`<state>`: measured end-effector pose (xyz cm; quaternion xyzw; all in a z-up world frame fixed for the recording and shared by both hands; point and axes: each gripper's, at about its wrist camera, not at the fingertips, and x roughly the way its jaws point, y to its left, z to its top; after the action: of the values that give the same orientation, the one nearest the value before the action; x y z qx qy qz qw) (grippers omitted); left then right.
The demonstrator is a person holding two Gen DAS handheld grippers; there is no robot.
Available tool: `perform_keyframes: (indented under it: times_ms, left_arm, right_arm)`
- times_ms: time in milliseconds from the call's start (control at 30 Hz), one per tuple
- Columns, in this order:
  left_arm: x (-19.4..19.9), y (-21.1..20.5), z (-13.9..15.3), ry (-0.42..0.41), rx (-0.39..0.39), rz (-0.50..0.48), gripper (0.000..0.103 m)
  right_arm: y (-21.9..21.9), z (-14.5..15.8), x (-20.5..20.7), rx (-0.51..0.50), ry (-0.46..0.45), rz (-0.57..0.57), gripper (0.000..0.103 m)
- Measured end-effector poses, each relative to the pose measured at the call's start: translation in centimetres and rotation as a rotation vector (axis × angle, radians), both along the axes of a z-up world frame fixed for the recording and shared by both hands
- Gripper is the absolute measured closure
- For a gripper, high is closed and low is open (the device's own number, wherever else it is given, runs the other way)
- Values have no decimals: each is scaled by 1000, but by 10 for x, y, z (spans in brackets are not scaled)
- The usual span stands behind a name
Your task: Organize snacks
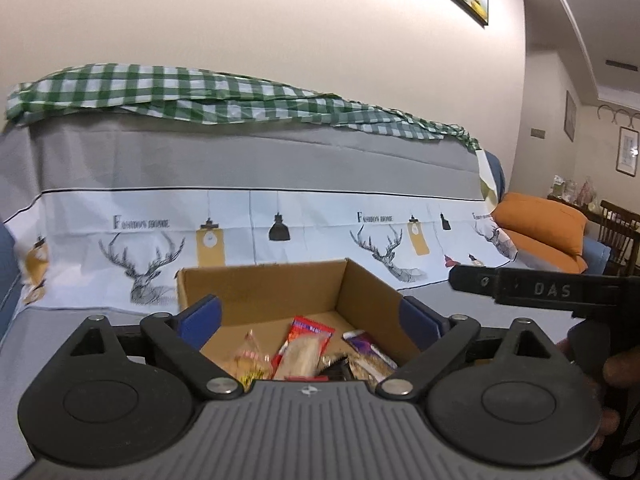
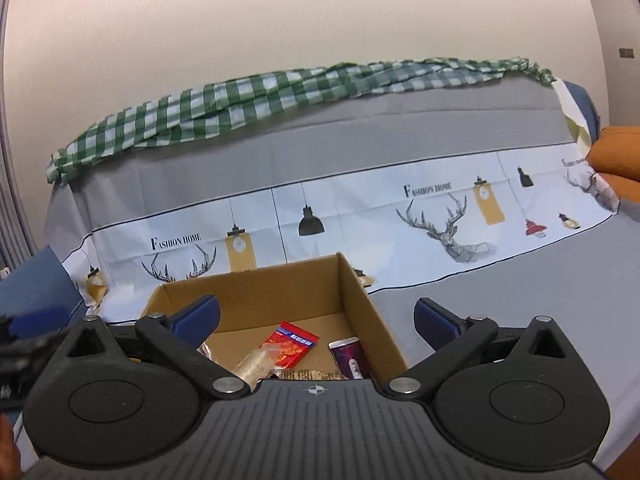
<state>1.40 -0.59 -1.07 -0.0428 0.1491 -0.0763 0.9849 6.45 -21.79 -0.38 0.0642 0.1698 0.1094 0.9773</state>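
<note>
An open cardboard box [image 1: 264, 286] [image 2: 256, 292] stands on a sofa seat covered in grey cloth. Inside lie several snack packets: a red packet [image 1: 310, 332] [image 2: 294, 344], a purple one [image 1: 366, 346] [image 2: 350, 356], and a yellowish clear one [image 1: 250, 360]. My left gripper [image 1: 310, 320] hovers over the box's near side, jaws wide open, nothing between its blue pads. My right gripper [image 2: 316, 320] is open too, empty, its left pad over the box and its right pad [image 2: 436, 322] outside the box's right wall. In the left wrist view the right gripper's black body [image 1: 552, 290] shows at the right.
The sofa back wears a printed cover with deer and lamps [image 1: 248, 232] [image 2: 440, 216] and a green checked cloth [image 1: 200, 96] [image 2: 280, 96] on top. An orange cushion [image 1: 544, 228] [image 2: 620, 152] lies at the right end. A person's fingers [image 1: 620, 372] hold the other gripper. Wooden chair [image 1: 620, 232] far right.
</note>
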Motion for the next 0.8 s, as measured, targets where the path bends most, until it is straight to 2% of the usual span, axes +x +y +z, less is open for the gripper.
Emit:
perform_keyframes:
  times_ms: [133, 233, 333, 400, 500, 567, 667, 800]
  left_arm:
    - [-30, -10, 2, 24, -12, 43, 6]
    - [-44, -20, 1, 82, -13, 61, 5]
    - [-51, -26, -8, 167, -27, 102, 0]
    - [-49, -27, -16, 228, -45, 103, 0]
    - [-41, -31, -27, 270, -1, 131, 0]
    - [-34, -31, -32, 287, 28, 158, 0]
    - [-25, -23, -37, 326, 2, 180, 0]
    - [-18, -22, -40, 358, -5, 181, 0]
  right_arm:
    - [-7, 3, -29, -47, -20, 33, 1]
    - [-10, -1, -46, -86, 3, 46, 1]
    - [-13, -13, -60, -106, 31, 37, 1]
    - [-18, -25, -64, -76, 64, 31, 1]
    - [-19, -33, -60, -16, 118, 2, 1]
    - [-11, -35, -56, -35, 122, 15, 1]
    - [1, -40, -51, -85, 148, 44, 1]
    - [0, -41, -52, -84, 140, 39, 1]
